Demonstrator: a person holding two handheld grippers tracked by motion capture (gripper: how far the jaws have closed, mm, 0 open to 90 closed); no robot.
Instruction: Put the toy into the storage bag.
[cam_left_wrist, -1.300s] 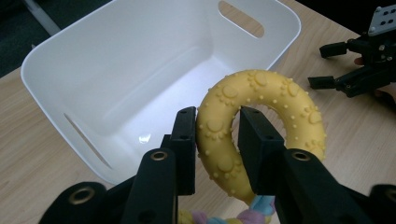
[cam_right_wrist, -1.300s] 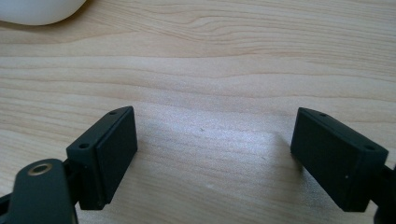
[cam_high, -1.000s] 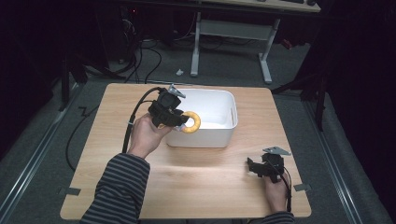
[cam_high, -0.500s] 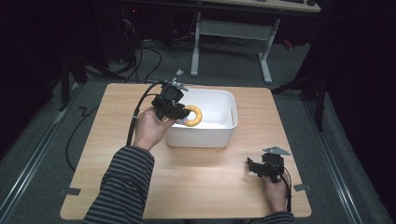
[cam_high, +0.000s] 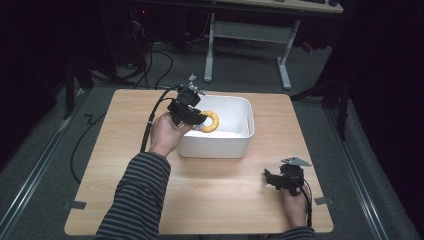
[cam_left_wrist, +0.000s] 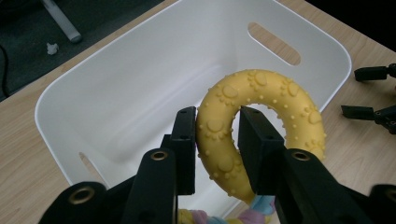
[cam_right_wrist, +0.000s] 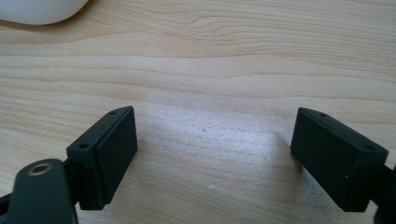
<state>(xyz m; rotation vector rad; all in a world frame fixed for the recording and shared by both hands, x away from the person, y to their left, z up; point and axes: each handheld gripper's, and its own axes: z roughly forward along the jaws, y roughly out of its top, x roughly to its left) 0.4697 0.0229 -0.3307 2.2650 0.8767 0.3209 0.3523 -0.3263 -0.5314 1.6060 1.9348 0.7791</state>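
Yellow ring | clamped in left hand-held gripper over white bin | right hand-held gripper wide open, empty

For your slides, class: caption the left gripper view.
Left gripper clamps a yellow ring above the white bin.

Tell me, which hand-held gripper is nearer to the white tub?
The left. The left hand-held gripper hangs over the white tub, clamped on a yellow ring. The right hand-held gripper rests on the table, apart from the tub, jaws open.
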